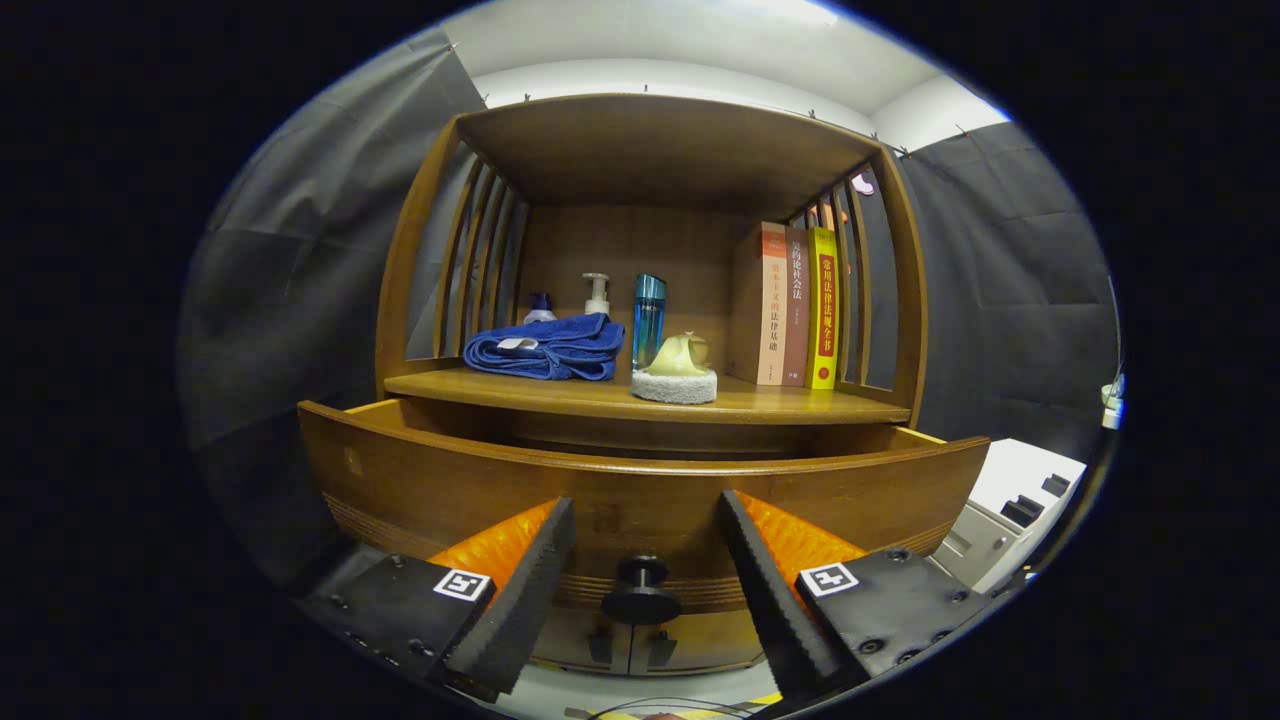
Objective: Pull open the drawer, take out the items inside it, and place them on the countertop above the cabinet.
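Gripper (645, 545) level, fingers spread wide (touching nothing), flanking the knob (640, 590) of the pulled-out drawer (450, 480).

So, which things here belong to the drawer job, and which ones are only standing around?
Belong to the job:
drawer, pulled partly out
drawer knob, between the open fingers
gripper
countertop

Just standing there:
blue towel
pump bottle
blue bottle
small teapot on a round pad
three books
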A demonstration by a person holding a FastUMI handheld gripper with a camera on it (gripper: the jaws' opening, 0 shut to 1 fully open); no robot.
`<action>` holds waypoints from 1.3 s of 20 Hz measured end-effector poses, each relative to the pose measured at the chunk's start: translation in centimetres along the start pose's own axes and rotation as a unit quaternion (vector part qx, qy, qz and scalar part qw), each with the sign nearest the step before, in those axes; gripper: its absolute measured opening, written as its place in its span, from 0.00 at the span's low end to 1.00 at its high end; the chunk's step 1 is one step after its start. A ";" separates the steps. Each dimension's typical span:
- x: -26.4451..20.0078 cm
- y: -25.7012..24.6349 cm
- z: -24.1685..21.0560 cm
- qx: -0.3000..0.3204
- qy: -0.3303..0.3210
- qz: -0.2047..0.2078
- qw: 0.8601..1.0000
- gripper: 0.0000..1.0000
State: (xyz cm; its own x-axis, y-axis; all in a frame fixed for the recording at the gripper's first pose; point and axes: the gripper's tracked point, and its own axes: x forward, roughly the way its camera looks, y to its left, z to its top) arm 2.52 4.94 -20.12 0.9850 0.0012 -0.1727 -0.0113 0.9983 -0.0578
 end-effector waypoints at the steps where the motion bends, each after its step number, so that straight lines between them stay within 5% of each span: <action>1: 0.8 0.0 -0.2 0.002 0.004 0.000 1.000 0.97; 16: 7.3 0.5 -1.5 0.004 0.024 -0.001 1.000 0.99; 20: 6.9 0.4 -0.1 0.023 0.006 -0.002 1.000 0.98; 26: -0.2 -2.1 6.7 0.007 -0.036 -0.017 0.999 0.96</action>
State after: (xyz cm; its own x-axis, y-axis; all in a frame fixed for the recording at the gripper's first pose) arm 3.53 3.24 -13.40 0.9945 -0.0299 -0.1001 0.0250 0.9985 -0.0492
